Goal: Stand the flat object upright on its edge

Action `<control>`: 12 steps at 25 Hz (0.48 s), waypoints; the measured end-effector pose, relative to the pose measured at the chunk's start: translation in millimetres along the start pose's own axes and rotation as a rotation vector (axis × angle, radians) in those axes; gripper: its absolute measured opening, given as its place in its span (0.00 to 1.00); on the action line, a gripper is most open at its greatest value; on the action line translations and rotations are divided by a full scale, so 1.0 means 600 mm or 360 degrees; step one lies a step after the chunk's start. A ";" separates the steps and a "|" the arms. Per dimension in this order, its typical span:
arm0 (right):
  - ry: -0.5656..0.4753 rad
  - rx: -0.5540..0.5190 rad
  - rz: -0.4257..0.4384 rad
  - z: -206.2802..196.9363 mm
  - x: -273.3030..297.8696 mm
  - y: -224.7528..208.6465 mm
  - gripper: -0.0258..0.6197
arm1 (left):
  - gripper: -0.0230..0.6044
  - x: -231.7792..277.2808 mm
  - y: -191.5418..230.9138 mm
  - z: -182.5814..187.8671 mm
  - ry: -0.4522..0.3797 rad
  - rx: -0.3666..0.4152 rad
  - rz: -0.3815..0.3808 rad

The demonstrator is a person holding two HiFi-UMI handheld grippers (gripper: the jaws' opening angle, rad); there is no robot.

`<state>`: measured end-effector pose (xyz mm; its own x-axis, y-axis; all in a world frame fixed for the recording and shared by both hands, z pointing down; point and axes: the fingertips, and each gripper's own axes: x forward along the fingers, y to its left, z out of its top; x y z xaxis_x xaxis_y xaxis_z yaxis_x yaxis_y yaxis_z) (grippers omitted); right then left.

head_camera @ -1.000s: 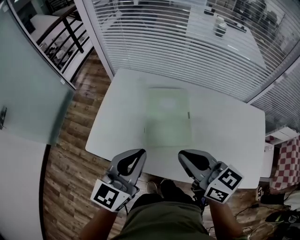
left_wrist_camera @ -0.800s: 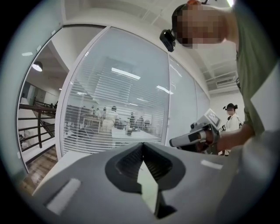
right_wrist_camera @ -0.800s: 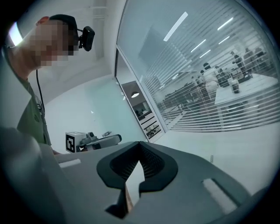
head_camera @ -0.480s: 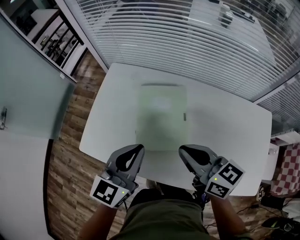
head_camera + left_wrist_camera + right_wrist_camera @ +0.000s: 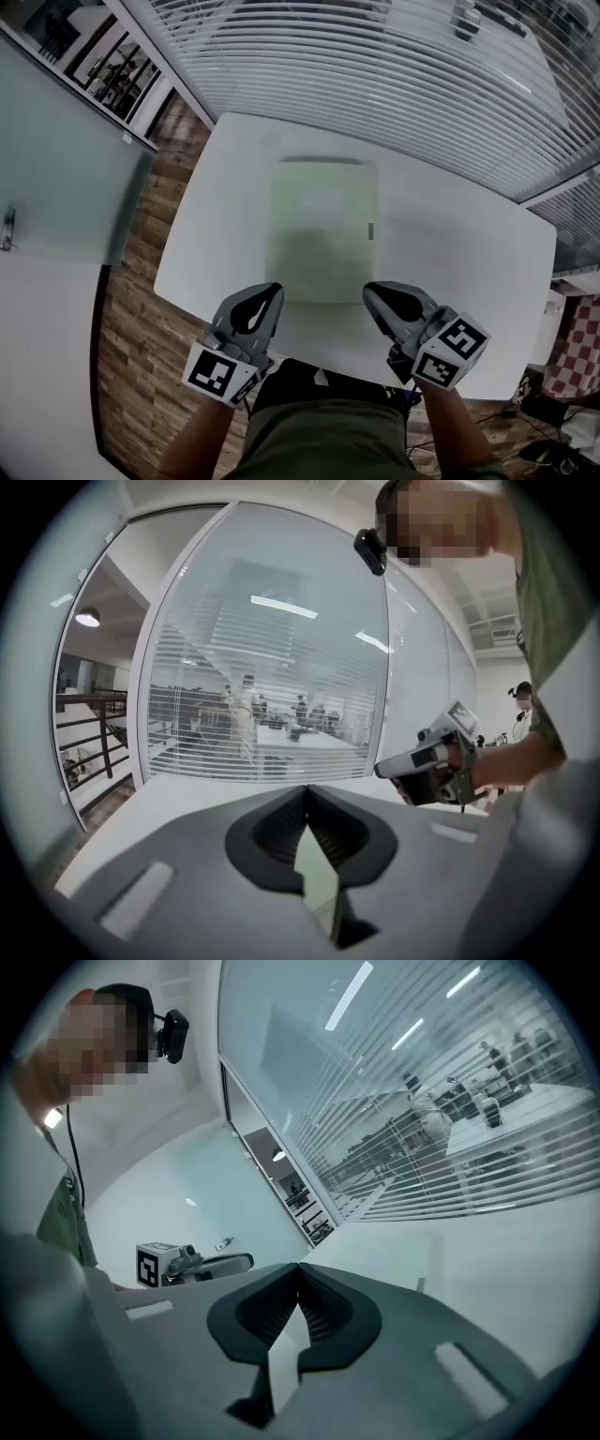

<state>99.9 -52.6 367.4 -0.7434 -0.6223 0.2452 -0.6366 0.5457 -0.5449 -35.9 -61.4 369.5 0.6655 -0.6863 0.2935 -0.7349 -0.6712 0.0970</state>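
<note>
A pale green flat board (image 5: 323, 230) lies flat in the middle of the white table (image 5: 450, 272). Its near edge sits between my two grippers. My left gripper (image 5: 273, 289) is by the board's near left corner, shut and empty. My right gripper (image 5: 369, 289) is by the near right corner, also shut with nothing in it. In the left gripper view the closed jaws (image 5: 307, 790) point across the table, and the right gripper (image 5: 434, 764) shows to the right. The right gripper view shows its closed jaws (image 5: 298, 1267), the board (image 5: 394, 1246) beyond them and the left gripper (image 5: 192, 1264) at left.
A glass wall with white blinds (image 5: 375, 75) runs along the table's far side. A frosted glass panel (image 5: 56, 178) stands at the left over the wooden floor (image 5: 141, 328). The person's legs (image 5: 319, 431) are at the table's near edge.
Both grippers have come down and forward, from just short of the board's near edge to beside its near corners. Both stay shut.
</note>
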 end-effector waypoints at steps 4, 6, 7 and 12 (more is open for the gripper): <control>0.0029 0.0007 -0.0050 -0.017 0.007 -0.025 0.06 | 0.04 0.006 0.019 -0.028 0.0043 -0.0010 0.0049; 0.0044 0.0024 -0.0069 -0.028 0.014 -0.040 0.06 | 0.04 0.013 0.034 -0.042 0.0068 -0.0025 0.0067; 0.0052 0.0035 -0.0076 -0.034 0.018 -0.047 0.06 | 0.04 0.017 0.042 -0.050 0.0083 -0.0031 0.0076; 0.0074 0.0059 -0.0173 -0.042 0.038 -0.078 0.06 | 0.04 0.037 0.080 -0.081 0.0136 -0.0079 0.0079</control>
<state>107.6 -78.2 418.9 -0.6798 -0.6496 0.3406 -0.7065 0.4551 -0.5420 -63.1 -95.2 427.1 0.6160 -0.6905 0.3791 -0.7737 -0.6208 0.1265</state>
